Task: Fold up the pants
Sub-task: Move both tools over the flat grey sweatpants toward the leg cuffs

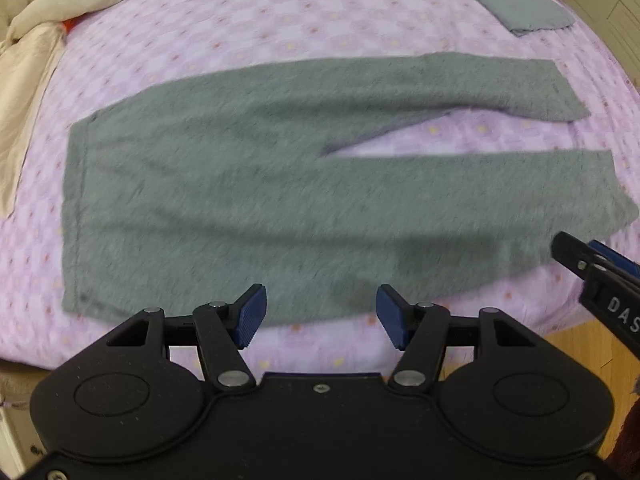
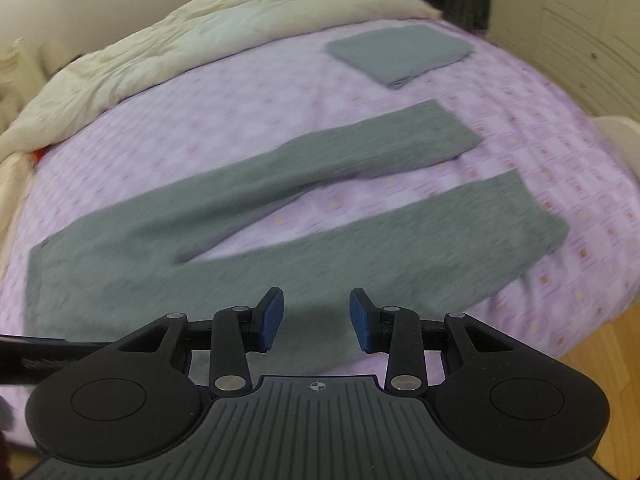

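Observation:
Grey fuzzy pants (image 1: 240, 184) lie flat on the purple bedsheet (image 1: 280, 20), waistband at the left, both legs spread to the right with a gap between them. They also show in the right wrist view (image 2: 360, 248). My left gripper (image 1: 320, 316) is open and empty, just above the near edge of the pants near the seat. My right gripper (image 2: 316, 320) is open and empty over the near leg. The right gripper also shows at the right edge of the left wrist view (image 1: 592, 264).
A folded grey-blue cloth (image 1: 512, 0) lies at the far right of the bed, also in the right wrist view (image 2: 400, 54). A cream duvet (image 2: 160, 52) is bunched along the far left. The bed's near edge drops to a wooden floor (image 2: 600, 352).

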Demonstrator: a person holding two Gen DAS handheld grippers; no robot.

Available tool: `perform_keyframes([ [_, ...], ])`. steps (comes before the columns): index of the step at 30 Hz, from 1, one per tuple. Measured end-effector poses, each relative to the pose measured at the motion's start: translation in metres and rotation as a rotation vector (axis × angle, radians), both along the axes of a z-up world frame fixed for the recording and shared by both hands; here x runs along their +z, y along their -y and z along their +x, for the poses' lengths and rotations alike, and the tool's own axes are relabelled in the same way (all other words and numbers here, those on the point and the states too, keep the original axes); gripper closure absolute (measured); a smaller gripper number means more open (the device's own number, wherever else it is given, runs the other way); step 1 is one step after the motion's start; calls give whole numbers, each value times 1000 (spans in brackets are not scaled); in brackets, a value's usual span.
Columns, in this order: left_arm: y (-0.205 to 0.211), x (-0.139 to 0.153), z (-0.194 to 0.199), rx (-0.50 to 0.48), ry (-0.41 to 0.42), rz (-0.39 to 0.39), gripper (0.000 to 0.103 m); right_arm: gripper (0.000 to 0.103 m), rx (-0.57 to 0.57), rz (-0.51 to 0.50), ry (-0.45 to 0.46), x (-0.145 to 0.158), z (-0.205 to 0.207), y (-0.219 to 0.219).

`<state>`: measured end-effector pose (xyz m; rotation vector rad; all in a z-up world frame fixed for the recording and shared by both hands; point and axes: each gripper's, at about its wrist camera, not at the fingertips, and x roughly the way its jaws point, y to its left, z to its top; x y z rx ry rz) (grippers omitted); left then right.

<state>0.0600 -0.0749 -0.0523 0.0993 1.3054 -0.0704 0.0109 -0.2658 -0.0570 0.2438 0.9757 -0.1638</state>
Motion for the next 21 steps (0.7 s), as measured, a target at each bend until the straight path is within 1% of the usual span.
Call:
perform_keyframes([
  [4,15,-1,31,-14,17,-17,39,68,-72,-65,26,-2,10,34],
  [7,25,-5,48,-28,17,-18,39,68,-144,-121,12,-7,11,58],
  [10,35,-13,55,-54,3,-14,39,68,-207,-150,-28,-18,8,83],
  [13,43,-21,56,-68,-37,-9,39,68,-236,-182,-82,-33,5,106],
  [15,47,-24,57,-66,-49,-3,39,68,-252,-193,-118,-45,3,122],
  [18,51,-24,58,-40,-53,13,39,68,-257,-200,-165,-62,5,143],
  [21,54,-25,60,18,-56,26,39,68,-251,-178,-200,-76,12,166],
])
